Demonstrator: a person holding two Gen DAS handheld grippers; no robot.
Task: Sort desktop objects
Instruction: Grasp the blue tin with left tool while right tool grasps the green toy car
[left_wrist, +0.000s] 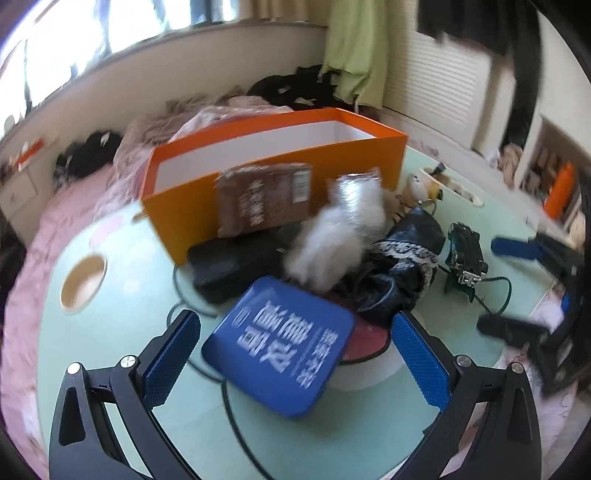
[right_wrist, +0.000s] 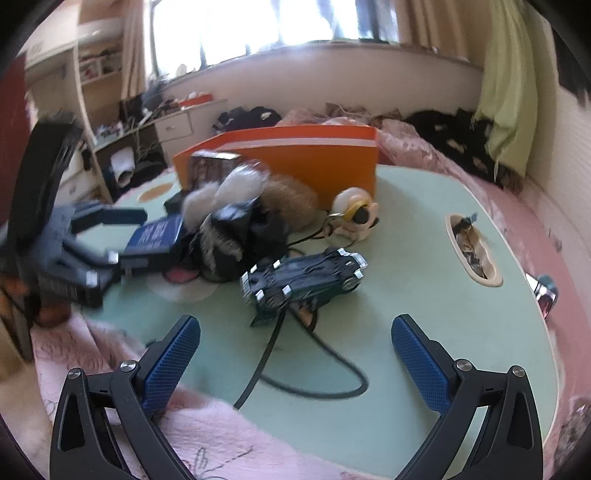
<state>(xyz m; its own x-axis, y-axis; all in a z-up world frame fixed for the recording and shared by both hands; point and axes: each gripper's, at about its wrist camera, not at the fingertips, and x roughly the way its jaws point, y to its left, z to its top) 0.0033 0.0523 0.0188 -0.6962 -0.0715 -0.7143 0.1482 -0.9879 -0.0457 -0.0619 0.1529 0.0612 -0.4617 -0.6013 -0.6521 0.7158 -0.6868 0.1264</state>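
The left tongs (left_wrist: 295, 354), pads spread apart, frame the blue tin (left_wrist: 277, 350) lying flat on the bench (left_wrist: 110, 302), nearer than the open, empty right tongs (right_wrist: 295, 362), with the orange box (left_wrist: 280, 177) beyond.

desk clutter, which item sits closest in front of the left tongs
The blue tin with white lettering: it lies flat right between the open left tongs, while the white furry toy and black pouch sit farther back.

A pink blanket (right_wrist: 110, 354) is lying under the green table (right_wrist: 424, 295), showing past its near edge. A light green cloth (right_wrist: 509, 92) is hanging by the wall. Sun is shining through the window (right_wrist: 258, 26). Black clothes (left_wrist: 295, 88) are lying beyond the table's far edge.
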